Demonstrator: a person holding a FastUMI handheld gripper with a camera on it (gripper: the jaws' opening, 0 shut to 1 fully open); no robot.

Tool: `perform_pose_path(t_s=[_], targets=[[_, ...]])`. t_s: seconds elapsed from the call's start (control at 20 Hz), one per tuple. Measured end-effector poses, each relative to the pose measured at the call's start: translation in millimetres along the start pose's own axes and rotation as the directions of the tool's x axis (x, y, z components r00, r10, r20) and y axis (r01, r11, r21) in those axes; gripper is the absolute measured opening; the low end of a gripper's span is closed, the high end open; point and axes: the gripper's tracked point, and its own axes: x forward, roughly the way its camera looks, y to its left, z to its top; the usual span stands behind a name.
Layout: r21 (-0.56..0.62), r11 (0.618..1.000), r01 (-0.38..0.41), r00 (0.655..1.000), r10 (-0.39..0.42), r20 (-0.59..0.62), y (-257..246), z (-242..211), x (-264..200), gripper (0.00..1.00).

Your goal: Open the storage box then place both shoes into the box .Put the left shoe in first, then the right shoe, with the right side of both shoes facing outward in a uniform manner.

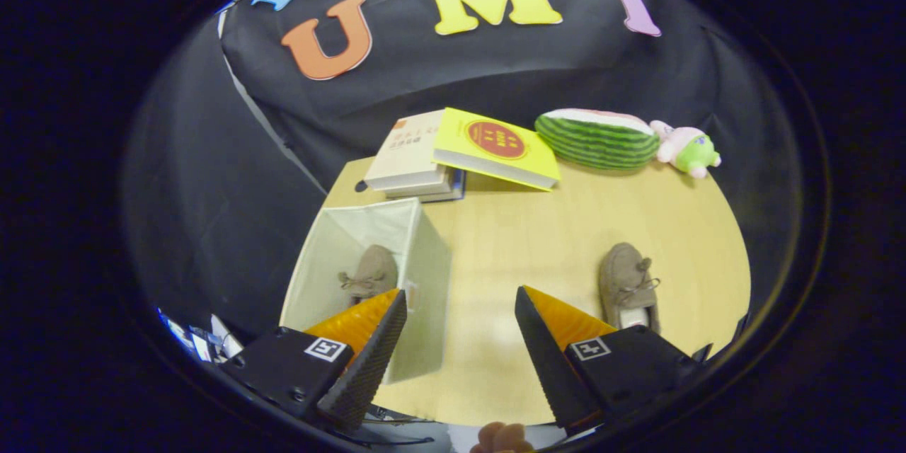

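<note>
with one shoe [368, 274] apparently already in the open storage box [425, 262] at ten o'clock, the released, empty gripper [460, 329] should swing to the other shoe [626, 283] on the table [509, 241] at two o'clock, gripping its heel squarely.

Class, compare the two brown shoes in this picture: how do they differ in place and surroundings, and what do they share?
One shoe lies inside the open storage box, beyond one finger of the tongs; the other shoe lies on the bare table, beside the other finger. The boxed shoe is partly hidden by that finger; the table shoe shows almost whole. Both are brown with a lace bow. The tongs are open, holding nothing.
</note>
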Motion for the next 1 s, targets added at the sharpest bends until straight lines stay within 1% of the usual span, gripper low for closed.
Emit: perform_pose_path(t_s=[0.3,0.6,0.75,0.9,1.0], targets=[[0.053,0.991,0.125,0.992,-0.125,-0.017,-100,1,6,0.99],[0.068,0.977,0.200,0.977,-0.194,-0.088,-174,-20,23,0.99],[0.081,0.976,0.203,0.970,-0.189,-0.152,-194,-40,38,0.99],[0.067,0.977,0.202,0.960,-0.184,-0.213,-214,-65,51,0.99],[0.054,0.976,0.211,0.945,-0.190,-0.266,-225,-85,59,0.99]])
